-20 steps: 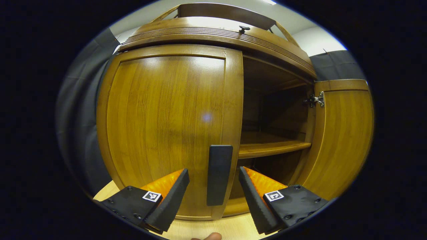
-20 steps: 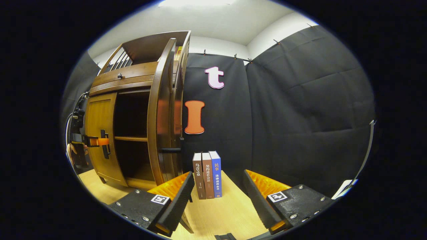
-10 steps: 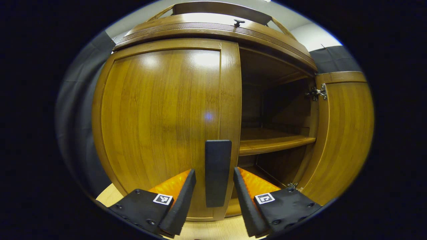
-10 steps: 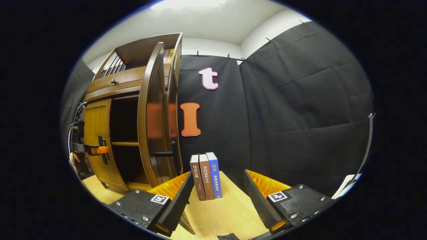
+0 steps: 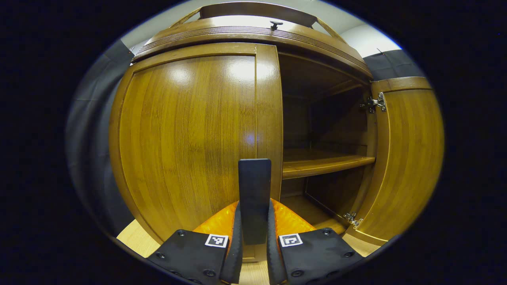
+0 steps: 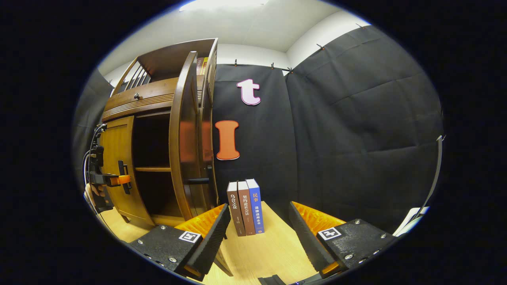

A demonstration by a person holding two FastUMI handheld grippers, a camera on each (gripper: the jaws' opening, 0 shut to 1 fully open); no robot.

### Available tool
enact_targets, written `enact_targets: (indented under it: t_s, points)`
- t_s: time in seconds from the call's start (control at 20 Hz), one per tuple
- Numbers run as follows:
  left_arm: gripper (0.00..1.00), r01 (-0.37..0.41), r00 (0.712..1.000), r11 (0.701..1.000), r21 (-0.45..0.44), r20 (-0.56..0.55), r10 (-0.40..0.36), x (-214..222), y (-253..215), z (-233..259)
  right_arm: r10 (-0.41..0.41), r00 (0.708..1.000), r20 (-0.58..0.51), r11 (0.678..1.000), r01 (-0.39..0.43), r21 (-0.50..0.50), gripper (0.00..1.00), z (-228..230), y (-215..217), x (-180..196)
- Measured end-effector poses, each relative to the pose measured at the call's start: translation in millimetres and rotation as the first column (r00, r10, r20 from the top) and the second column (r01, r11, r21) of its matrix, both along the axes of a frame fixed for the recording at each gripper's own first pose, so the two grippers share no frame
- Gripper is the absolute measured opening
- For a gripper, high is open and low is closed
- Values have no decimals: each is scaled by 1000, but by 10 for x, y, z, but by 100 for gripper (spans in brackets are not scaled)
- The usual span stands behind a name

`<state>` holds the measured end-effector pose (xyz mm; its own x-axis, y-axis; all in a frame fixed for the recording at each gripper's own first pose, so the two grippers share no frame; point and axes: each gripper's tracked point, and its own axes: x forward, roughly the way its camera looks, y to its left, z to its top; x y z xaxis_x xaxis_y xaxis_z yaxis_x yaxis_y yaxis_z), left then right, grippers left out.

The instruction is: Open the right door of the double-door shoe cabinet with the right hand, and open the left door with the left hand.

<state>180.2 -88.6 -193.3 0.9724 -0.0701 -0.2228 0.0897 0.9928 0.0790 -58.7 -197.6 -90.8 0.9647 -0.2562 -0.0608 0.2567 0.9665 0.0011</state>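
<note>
Left gripper clamped on the left door's handle, right door already open.

My left gripper is pressed shut from both sides on the black vertical handle of the left door, which sits closed straight ahead of me. Just to the right of my fingers the cabinet stands open on a bare inner shelf, and the right door is swung out wide at my far right. My right gripper hangs with its fingers spread and nothing between them, over the tabletop, three upright books just ahead of it and the shoe cabinet off to its left. I judge the left-door step is in hand: next I must pull back in an arc about the hinge side, keeping the grip square so the handle doesn't slip.
</note>
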Motion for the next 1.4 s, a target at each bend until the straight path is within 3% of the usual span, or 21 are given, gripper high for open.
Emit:
enact_targets:
  t_s: [0.55, 0.65, 0.7, 1.4]
  points:
    - [33, 61, 998, 997, -52, -19, -62, -484, 48, 79, 10, 1000, 19, 1000, -9, -29, 92, 267, 383, -226]
    - [33, 77, 997, 995, -66, -22, -78, -619, 86, 110, 23, 1000, 21, 999, -22, -35, 92, 318, 527, -299]
    - [33, 84, 996, 994, -69, -23, -86, -685, 99, 118, 30, 999, 23, 999, -29, -34, 100, 351, 593, -301]
    - [33, 103, 994, 993, -61, -25, -105, -1411, 471, 271, 139, 990, 26, 990, -138, -25, 100, 416, 1429, -374]
